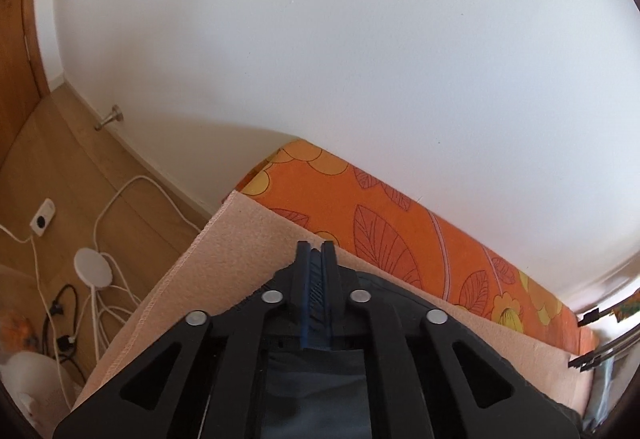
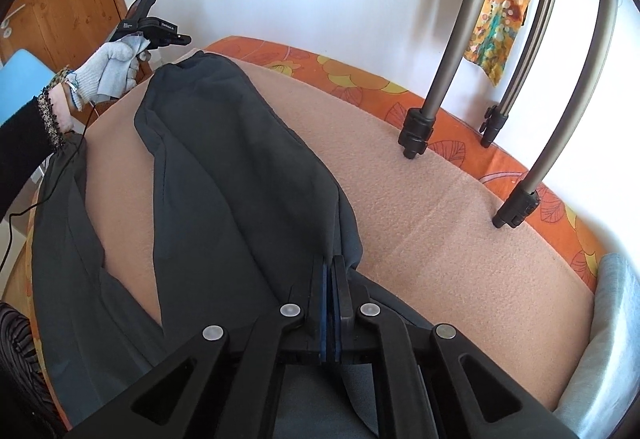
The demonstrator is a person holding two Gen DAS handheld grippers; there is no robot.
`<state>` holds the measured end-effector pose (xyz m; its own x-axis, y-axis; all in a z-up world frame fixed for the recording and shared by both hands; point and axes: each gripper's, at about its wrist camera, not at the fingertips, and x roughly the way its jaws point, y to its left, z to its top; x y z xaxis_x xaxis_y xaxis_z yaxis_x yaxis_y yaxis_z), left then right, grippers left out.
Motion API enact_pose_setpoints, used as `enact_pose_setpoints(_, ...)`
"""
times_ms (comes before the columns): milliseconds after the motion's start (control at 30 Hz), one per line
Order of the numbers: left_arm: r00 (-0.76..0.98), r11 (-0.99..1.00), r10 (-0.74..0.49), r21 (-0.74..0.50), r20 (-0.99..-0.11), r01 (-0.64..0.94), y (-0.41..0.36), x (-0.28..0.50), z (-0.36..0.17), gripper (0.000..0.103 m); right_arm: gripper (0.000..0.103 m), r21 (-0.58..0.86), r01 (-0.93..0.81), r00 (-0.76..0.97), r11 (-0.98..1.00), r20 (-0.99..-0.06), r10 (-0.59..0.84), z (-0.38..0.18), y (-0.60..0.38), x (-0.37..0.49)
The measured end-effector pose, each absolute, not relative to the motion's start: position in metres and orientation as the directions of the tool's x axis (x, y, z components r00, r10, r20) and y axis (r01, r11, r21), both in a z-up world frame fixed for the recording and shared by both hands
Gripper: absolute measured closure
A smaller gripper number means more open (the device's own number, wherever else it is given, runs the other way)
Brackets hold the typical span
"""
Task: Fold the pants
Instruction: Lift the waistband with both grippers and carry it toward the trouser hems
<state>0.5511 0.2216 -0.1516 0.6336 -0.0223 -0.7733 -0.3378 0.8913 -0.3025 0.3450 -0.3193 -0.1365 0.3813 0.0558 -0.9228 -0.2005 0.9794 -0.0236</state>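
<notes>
The left wrist camera looked forward along its gripper (image 1: 316,251), close over the peach blanket (image 1: 240,251), toward the white wall (image 1: 340,39). The right wrist camera faced lengthwise along the blanket (image 2: 420,199). Both views shared the blanket and the wall.

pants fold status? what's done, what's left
Done: dark pants lie on the peach blanket, one leg apparently brought partway over toward the other; a strip of blanket still shows between them. In hand: right gripper is shut on the pants fabric; left gripper looks shut over the blanket edge, with dark fabric beneath its frame, grip unclear. Left: align the legs, then fold lengthwise; no compact fold yet.
</notes>
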Motion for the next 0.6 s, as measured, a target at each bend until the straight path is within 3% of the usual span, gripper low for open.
enact_pose_setpoints(33, 0.624, 0.886, -0.049, -0.322, -0.780, -0.332, 0.226, 0.554, -0.157, 0.057, 0.103, -0.021, -0.199, 0.375, 0.980, -0.925, 0.056, -0.139, -0.321, 0.347)
enact_pose_setpoints(100, 0.601, 0.889, -0.100, -0.342, -0.793, -0.304, 0.223, 0.562, -0.166, 0.042, 0.102, -0.022, -0.198, 0.364, 0.980, -0.930, 0.053, -0.144, -0.320, 0.346)
enact_pose_setpoints(367, 0.557, 0.960, 0.021, -0.139, -0.831, -0.244, 0.194, 0.571, -0.191, 0.043, 0.100, -0.035, -0.201, 0.333, 0.979, -0.942, 0.034, -0.170, -0.323, 0.360)
enact_pose_setpoints(467, 0.579, 0.971, 0.071, -0.077, -0.812, -0.228, 0.186, 0.567, -0.192, 0.061, 0.098, -0.054, -0.206, 0.328, 0.977, -0.945, 0.017, -0.178, -0.326, 0.367)
enact_pose_setpoints(500, 0.590, 0.973, 0.057, -0.089, -0.806, -0.215, 0.185, 0.566, -0.191, 0.075, 0.083, -0.061, -0.210, 0.322, 0.976, -0.947, 0.010, -0.180, -0.326, 0.369)
enact_pose_setpoints(600, 0.594, 0.978, 0.061, -0.072, -0.802, -0.198, 0.179, 0.564, -0.189, 0.081, 0.047, -0.110, -0.211, 0.328, 0.971, -0.944, -0.035, -0.186, -0.329, 0.374)
